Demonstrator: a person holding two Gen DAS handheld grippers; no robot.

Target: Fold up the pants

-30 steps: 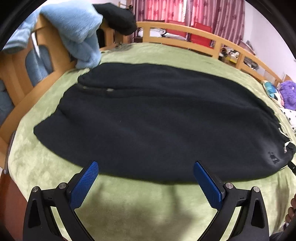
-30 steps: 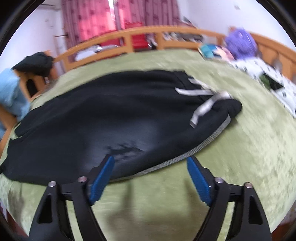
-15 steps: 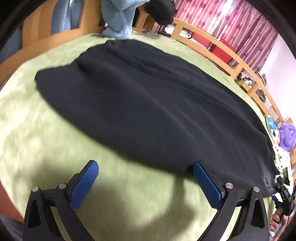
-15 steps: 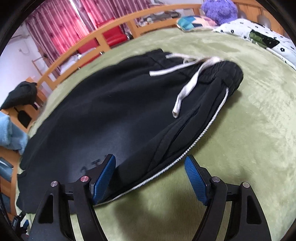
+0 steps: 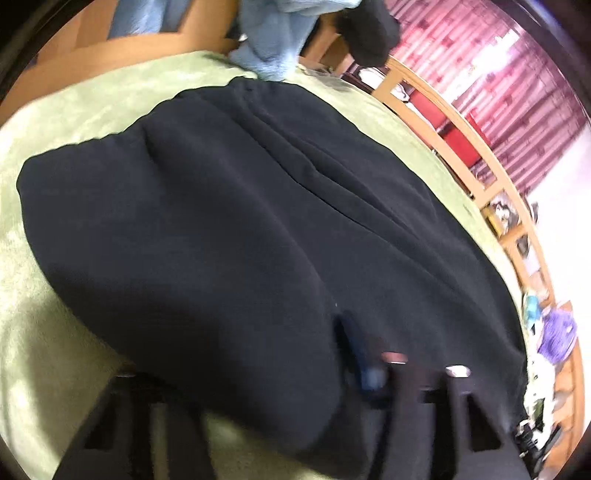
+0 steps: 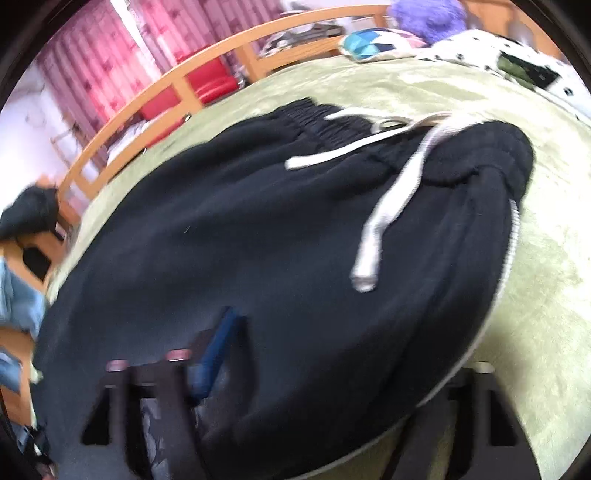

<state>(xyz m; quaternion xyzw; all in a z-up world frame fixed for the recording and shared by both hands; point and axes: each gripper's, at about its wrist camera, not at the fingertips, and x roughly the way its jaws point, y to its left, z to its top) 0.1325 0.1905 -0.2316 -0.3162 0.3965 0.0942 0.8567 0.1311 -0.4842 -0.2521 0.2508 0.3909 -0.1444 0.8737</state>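
Black pants (image 5: 236, 229) lie flat on a green bed cover (image 5: 74, 110), folded lengthwise. The waistband with a white drawstring (image 6: 391, 206) and a white side stripe (image 6: 506, 266) shows in the right wrist view. My left gripper (image 5: 243, 373) is low over the near edge of a leg; the cloth lies between its fingers and covers the left one, only one blue pad (image 5: 360, 354) shows. My right gripper (image 6: 332, 354) straddles the near edge of the pants (image 6: 258, 240) close to the waist, one blue pad (image 6: 216, 350) visible. Both views are blurred.
A wooden bed rail (image 5: 461, 155) runs along the far side with red curtains behind. A light blue blanket (image 5: 273, 33) and a dark garment (image 5: 369, 33) hang over the rail at the leg end. Pillows and a purple toy (image 6: 428, 14) lie beyond the waist.
Both grippers moved forward and down onto the near edge of the pants. Cloth now lies between each pair of fingers, where before they hovered open over the green cover.
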